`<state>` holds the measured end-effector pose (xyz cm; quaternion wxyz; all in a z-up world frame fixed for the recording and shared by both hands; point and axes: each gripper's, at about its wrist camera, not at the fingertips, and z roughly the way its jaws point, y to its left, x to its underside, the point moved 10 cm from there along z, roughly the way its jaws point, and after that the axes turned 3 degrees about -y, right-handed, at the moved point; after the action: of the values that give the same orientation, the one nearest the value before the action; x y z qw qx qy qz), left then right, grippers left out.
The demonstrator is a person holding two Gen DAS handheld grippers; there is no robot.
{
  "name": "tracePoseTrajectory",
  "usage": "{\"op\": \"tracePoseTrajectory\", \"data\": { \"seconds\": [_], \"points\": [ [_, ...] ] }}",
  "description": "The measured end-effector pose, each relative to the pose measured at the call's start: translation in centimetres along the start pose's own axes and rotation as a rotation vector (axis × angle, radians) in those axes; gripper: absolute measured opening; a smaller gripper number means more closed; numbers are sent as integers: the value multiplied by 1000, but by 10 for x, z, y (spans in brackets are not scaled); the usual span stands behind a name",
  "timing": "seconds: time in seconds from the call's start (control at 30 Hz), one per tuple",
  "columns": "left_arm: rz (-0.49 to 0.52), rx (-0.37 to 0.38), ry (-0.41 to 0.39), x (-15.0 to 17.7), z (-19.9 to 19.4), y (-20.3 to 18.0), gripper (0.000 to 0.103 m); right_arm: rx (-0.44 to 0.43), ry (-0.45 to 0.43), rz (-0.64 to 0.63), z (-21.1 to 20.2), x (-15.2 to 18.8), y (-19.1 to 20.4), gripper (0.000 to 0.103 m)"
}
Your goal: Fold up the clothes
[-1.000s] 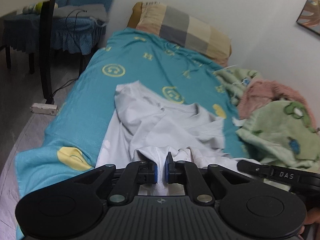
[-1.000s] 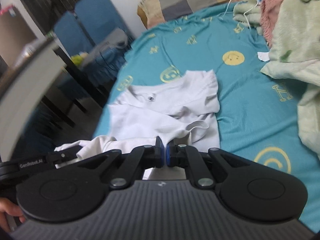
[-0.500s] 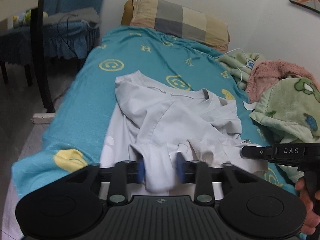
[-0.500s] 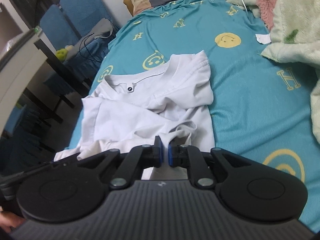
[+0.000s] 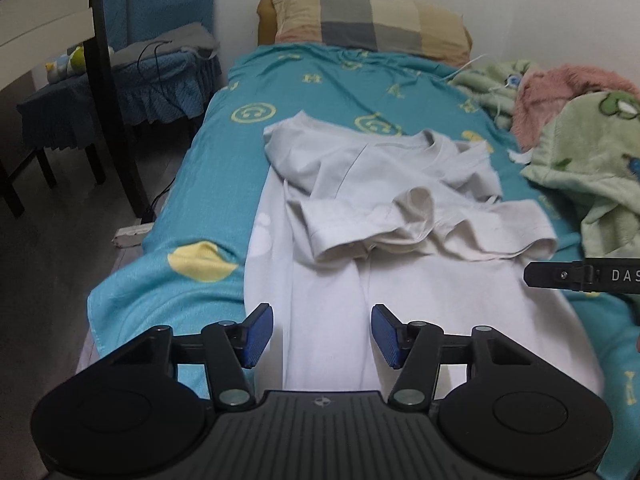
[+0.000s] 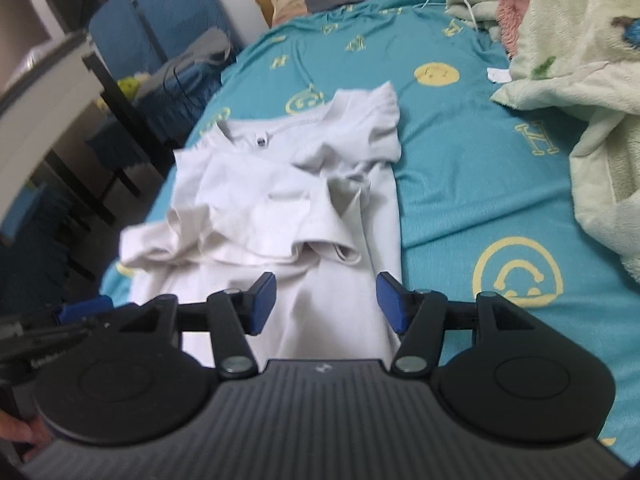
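The shirt (image 5: pixel 384 216) lay along the bed's (image 5: pixel 192 184) left edge, collar toward the pillow (image 5: pixel 368 20), both sleeves doubled inward over the chest — probably to narrow it for the next fold. The left gripper (image 5: pixel 322 334) and right gripper (image 6: pixel 327 306) hung over the hem end, jaws wide, holding nothing — likely poised to pinch the hem.
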<state>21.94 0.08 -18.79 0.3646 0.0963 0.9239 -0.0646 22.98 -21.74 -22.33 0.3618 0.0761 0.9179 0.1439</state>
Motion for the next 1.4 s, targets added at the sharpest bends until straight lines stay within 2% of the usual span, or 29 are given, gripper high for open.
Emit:
{"op": "tracePoseTrajectory", "data": {
  "seconds": [0.13, 0.2, 0.37, 0.5, 0.67, 0.73, 0.8, 0.93, 1.03, 1.13, 1.3, 1.4],
  "points": [
    [-32, -44, 26, 6, 11, 14, 53, 35, 17, -34, 17, 6, -5, 57],
    [-35, -84, 21, 5, 10, 23, 53, 80, 19, -37, 20, 8, -13, 57],
    [-29, -148, 32, 5, 14, 35, 52, 107, 23, 6, 20, 8, -24, 56],
    [-48, -136, 34, 5, 14, 35, 49, 121, 22, 0, 21, 7, -25, 56],
    [-24, -119, -6, 0, -9, 26, 50, 124, 10, -8, 14, 4, -22, 57],
    [-36, -104, -27, 0, -25, 21, 52, 125, -7, -18, 6, 1, -19, 57],
    [-61, -79, -48, 3, -42, 15, 59, 124, -33, -33, -6, -3, -15, 57],
    [-85, -16, -65, 17, -75, -6, 66, 84, -75, -28, -36, -6, -4, 57],
    [-156, 50, -40, 30, -91, -18, 71, 56, -87, -21, -56, -1, 4, 57],
    [-287, 132, 44, 48, -89, -23, 73, 42, -96, -18, -70, 5, 8, 57],
    [-544, 250, 224, 81, -64, -18, 72, 52, -111, -44, -75, 3, 12, 57],
    [-656, 283, 249, 89, -51, -8, 72, 46, -104, -38, -72, 3, 13, 57]
  ]
}}
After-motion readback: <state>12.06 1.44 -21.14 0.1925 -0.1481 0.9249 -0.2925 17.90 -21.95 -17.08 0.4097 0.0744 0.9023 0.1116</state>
